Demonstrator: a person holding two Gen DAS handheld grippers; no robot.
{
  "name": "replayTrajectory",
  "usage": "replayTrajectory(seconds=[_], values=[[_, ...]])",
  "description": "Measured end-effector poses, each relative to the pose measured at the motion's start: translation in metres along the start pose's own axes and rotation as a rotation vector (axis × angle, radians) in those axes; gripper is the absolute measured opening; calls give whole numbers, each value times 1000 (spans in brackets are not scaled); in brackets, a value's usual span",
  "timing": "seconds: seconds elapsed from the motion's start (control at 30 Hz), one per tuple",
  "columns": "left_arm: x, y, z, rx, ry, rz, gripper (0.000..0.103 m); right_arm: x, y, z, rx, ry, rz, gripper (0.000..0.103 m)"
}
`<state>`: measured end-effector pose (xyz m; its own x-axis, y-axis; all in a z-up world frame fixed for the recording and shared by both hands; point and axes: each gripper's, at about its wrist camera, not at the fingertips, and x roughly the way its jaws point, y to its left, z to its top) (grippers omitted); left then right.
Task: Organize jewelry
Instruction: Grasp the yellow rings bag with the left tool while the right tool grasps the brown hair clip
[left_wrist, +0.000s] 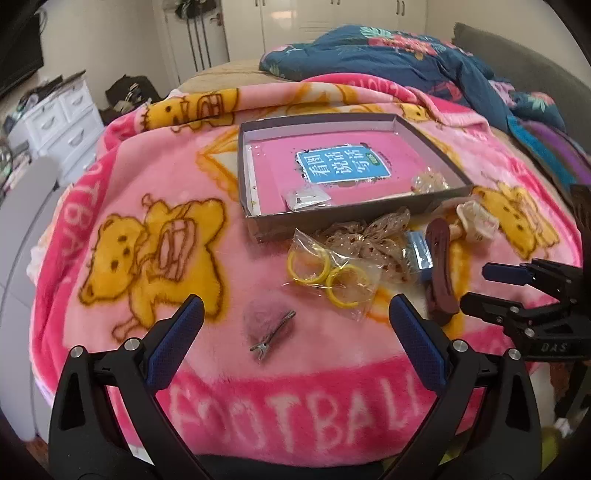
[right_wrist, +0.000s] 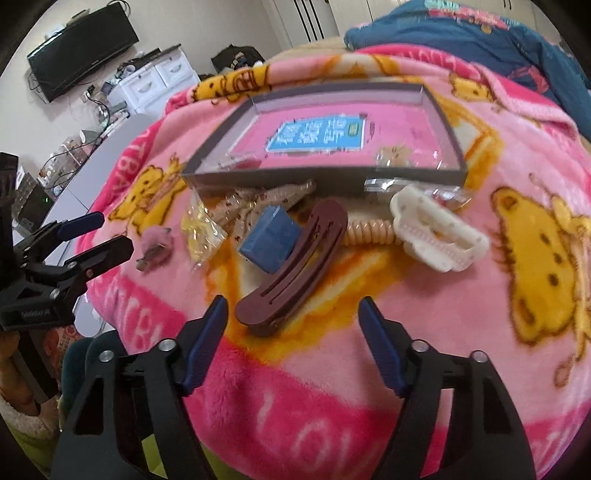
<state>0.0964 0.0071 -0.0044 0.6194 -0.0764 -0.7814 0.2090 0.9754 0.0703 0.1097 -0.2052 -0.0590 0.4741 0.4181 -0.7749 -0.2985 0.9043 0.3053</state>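
Left claw gaping, empty, above fuzzy pink clip on blanket; risk: pads snagging plush instead of thin metal clip | Right claw apart, empty, near maroon hair clip; glossy, curved, may skid; grey tray behind, mostly unfilled

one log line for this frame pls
left gripper: open over pink clip | right gripper: open near maroon clip | box: two bags inside

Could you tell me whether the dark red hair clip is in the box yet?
Not yet: the dark red hair clip lies on the blanket, outside the box.
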Motion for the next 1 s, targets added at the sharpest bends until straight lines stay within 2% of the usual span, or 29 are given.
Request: replayTrajectory(seconds=[0.07,0.23,0.4,0.53,0.63,0.7,0.77,0.8,1.0], values=[[5,-1,0,20,-3,-8,94,11,-1,1,16,19,18,64],[20,-3,2,55,12,-53,94,26,0,2,41,32,53,63],[35,-10,9,153,11,-26,94,32,3,4,23,29,52,59],[54,-15,12,184,43,-105,94,31,2,2,10,20,61,52],[69,-18,12,206,77,-123,94,31,3,2,6,16,87,42],[74,-19,13,219,82,-122,94,30,3,1,13,15,93,40],[79,-19,16,224,88,-140,94,29,1,1,18,13,101,29],[80,-19,16,223,91,-146,94,27,0,1,25,13,101,26],[90,-20,17,202,102,-214,94,11,-22,-4,81,-3,93,23]])
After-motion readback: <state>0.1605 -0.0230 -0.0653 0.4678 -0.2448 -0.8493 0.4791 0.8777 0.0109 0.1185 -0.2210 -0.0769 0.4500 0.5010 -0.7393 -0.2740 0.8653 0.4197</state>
